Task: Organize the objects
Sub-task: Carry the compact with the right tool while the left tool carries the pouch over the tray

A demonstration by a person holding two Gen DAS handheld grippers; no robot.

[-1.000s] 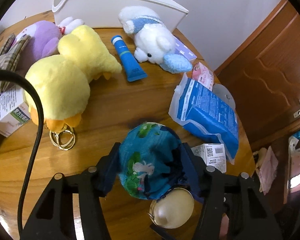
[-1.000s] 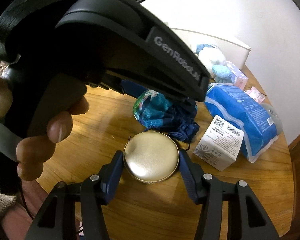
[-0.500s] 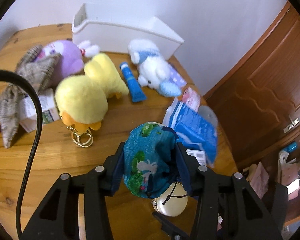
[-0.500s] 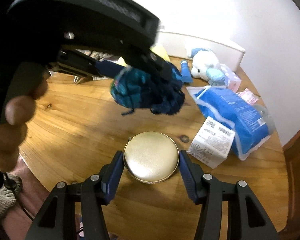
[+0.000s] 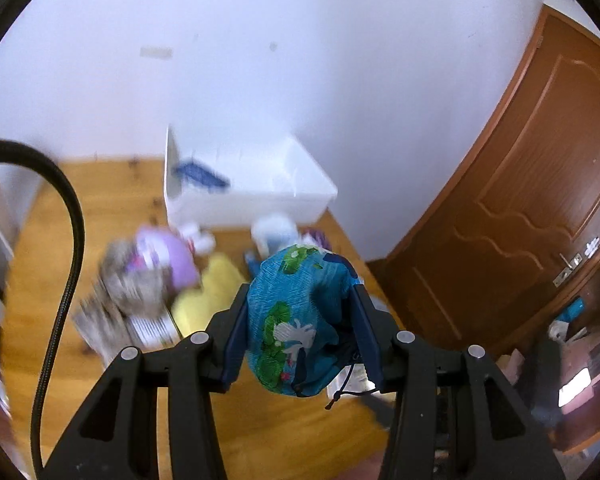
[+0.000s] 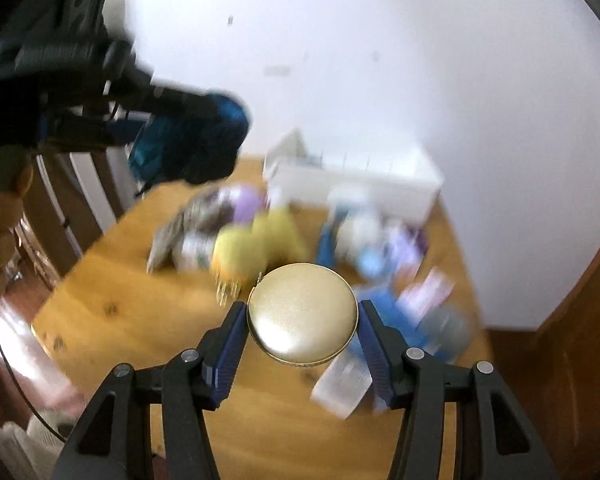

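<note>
Left wrist view: your left gripper is clamped on the blue drawstring pouch, soft and light, squashed between the pads, cord dangling beneath; hold it by the bulk. It hangs above the table, the white bin ahead. Right wrist view: your right gripper pinches the gold round tin across its rim; stiff, smooth, probably slippery, lifted above the clutter.

Ahead of our grippers we see a wooden table. On it, blurred, lie a white bin at the far edge, a purple plush, a yellow plush and a blue packet.
</note>
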